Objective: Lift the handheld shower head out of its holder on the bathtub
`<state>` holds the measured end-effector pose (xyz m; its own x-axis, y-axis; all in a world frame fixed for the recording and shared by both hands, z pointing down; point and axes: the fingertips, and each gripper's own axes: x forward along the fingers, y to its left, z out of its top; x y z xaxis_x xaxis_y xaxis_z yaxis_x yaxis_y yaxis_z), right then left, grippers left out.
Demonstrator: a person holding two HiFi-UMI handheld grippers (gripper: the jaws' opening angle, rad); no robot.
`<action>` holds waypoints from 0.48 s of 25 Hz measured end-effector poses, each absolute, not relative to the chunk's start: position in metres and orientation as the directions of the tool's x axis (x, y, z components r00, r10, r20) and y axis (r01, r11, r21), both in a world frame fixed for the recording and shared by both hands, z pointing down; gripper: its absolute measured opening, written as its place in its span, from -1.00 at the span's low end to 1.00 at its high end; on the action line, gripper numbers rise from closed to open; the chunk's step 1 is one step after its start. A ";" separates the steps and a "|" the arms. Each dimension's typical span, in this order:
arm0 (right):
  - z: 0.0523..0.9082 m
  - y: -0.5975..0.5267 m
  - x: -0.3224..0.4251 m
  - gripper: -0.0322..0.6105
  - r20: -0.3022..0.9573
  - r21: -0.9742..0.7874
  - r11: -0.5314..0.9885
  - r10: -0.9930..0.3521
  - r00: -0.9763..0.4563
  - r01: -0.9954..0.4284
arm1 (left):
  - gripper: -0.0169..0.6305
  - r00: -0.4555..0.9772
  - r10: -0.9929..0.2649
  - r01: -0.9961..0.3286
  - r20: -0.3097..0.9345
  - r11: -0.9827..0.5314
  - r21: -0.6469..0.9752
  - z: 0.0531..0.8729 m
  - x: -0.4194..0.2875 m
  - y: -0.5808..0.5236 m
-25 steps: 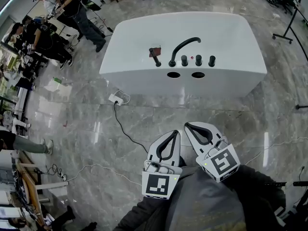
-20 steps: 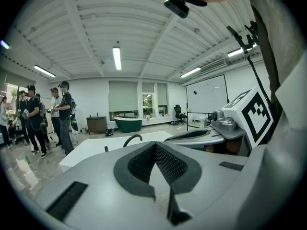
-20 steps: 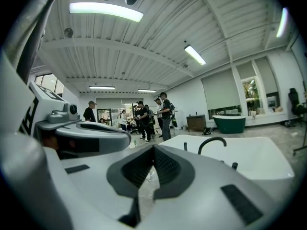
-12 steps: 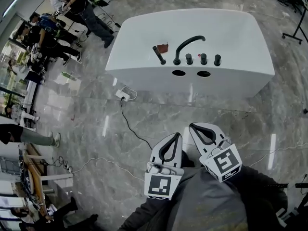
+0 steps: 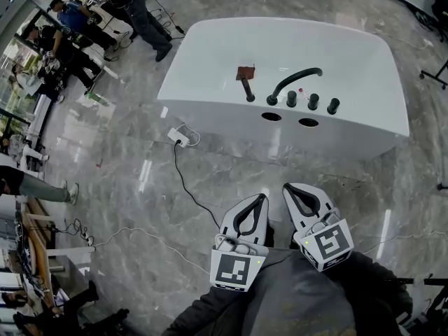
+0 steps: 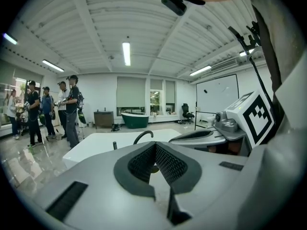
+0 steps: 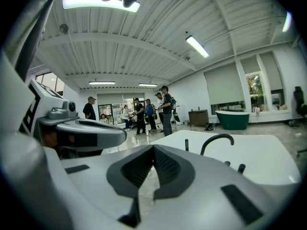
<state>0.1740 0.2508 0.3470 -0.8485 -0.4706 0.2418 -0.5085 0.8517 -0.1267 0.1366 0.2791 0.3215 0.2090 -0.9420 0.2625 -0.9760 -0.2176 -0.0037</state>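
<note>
Shower head (image 5: 248,92), apparently docked, well apart from left claw (image 5: 261,198), right claw (image 5: 287,187)

A large open studio hall: a freestanding white bathtub (image 5: 336,54) on marble floor (image 5: 126,208), trailing cables (image 5: 183,187), people (image 5: 143,9) gathered far left.

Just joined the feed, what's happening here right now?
A person holds a two-jaw gripper in each hand, some way short of the white freestanding bathtub. The left gripper and right gripper are both shut and empty, side by side above the grey marble floor. The slim black handheld shower head sits in its holder on the tub's rim, left of the curved black spout, untouched.
</note>
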 end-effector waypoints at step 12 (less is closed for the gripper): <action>0.358 0.202 0.110 -0.89 0.292 -0.110 0.832 -0.497 -0.817 -0.544 | -0.94 0.262 -0.933 -0.965 0.248 -0.258 0.051 0.331 0.072 0.226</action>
